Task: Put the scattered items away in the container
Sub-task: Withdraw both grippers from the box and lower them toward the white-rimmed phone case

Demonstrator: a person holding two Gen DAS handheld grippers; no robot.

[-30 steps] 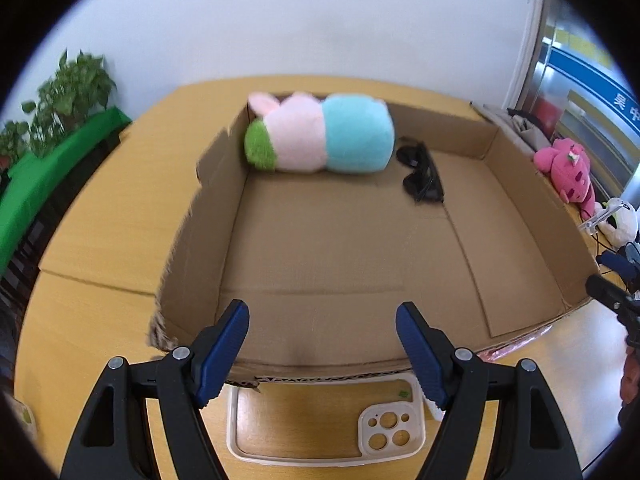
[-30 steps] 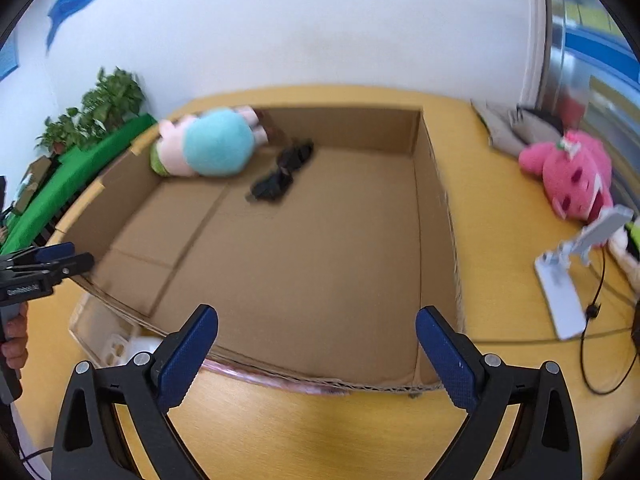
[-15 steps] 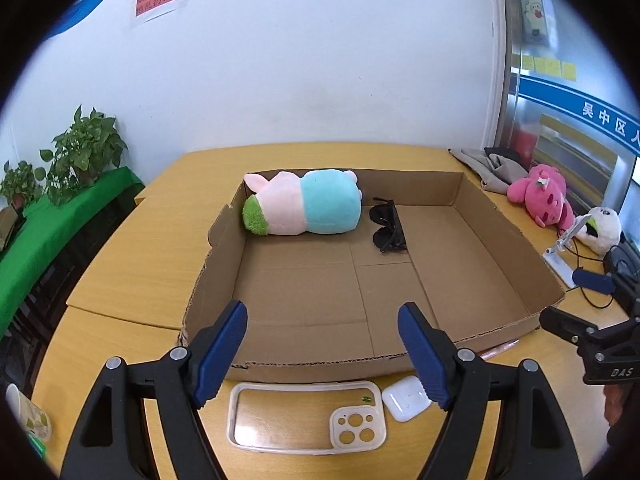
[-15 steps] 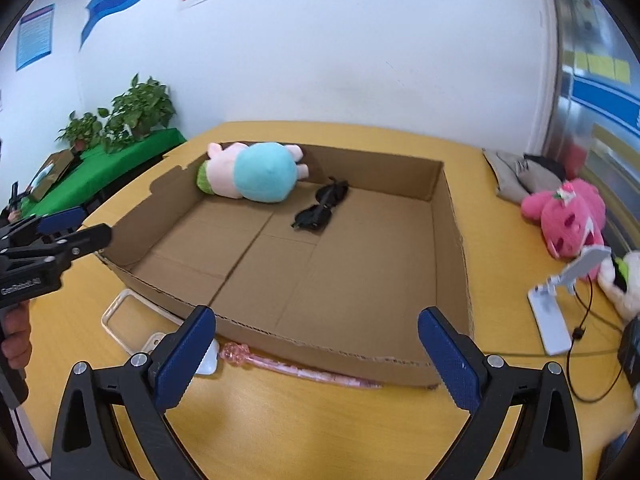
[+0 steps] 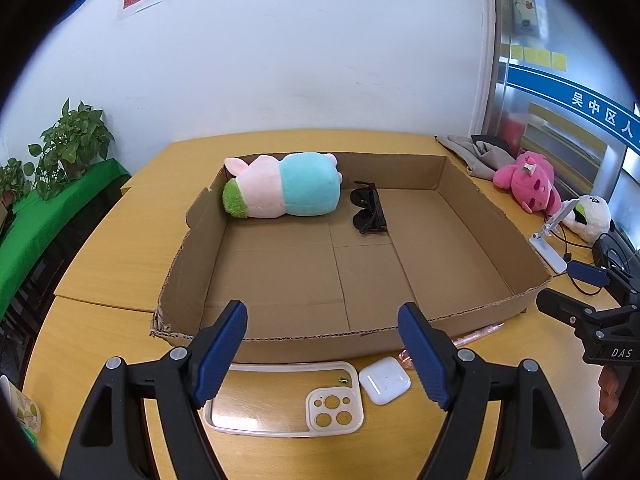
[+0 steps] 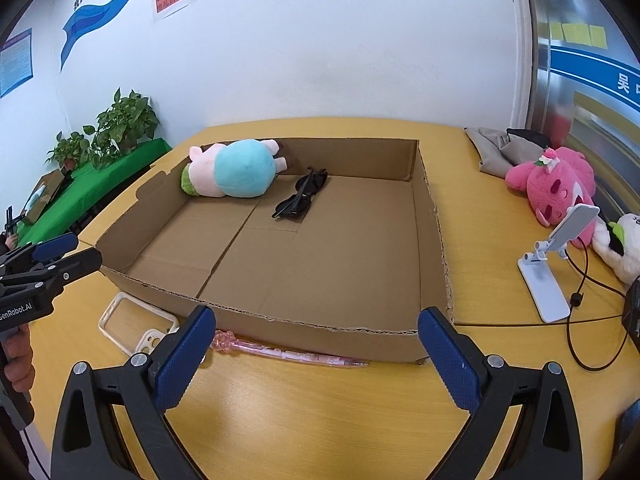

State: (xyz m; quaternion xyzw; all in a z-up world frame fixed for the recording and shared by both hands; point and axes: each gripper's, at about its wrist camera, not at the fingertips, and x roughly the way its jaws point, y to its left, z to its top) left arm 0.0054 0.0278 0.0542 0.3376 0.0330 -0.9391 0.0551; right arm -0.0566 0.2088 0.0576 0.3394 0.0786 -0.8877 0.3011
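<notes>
Through my left wrist camera, my left gripper (image 5: pixel 322 350) hangs with its blue pads spread wide and nothing between them, above the near edge of the wooden table (image 5: pixel 100 248). Just below it lie a clear phone case (image 5: pixel 280 400) and, touching its right end, a white earbud case (image 5: pixel 384 380). Both sit outside the cardboard box (image 5: pixel 492 216), close against its near wall. A pink pen (image 5: pixel 480 331) pokes out along that same wall, further right. Inside the box, at the far left corner, a pink-and-blue plush toy (image 5: pixel 288 192) lies on its side, with black sunglasses (image 5: pixel 368 208) just beside it. My right gripper (image 5: pixel 592 292) shows at the right edge.

From my right wrist camera, my right gripper (image 6: pixel 316 356) is also opened wide and empty, held over the table in front of the box (image 6: pixel 428 220). The pink pen (image 6: pixel 288 354) lies flat along the near wall, between my pads. The phone case (image 6: pixel 132 322) rests to the left of it, partly hidden by my left pad. The plush toy (image 6: pixel 236 168) and sunglasses (image 6: pixel 300 198) sit at the back of the box. Off to the right, outside the box, are a pink stuffed animal (image 6: pixel 556 184) and a white phone stand (image 6: pixel 548 272). My left gripper (image 6: pixel 48 260) enters from the left edge.
</notes>
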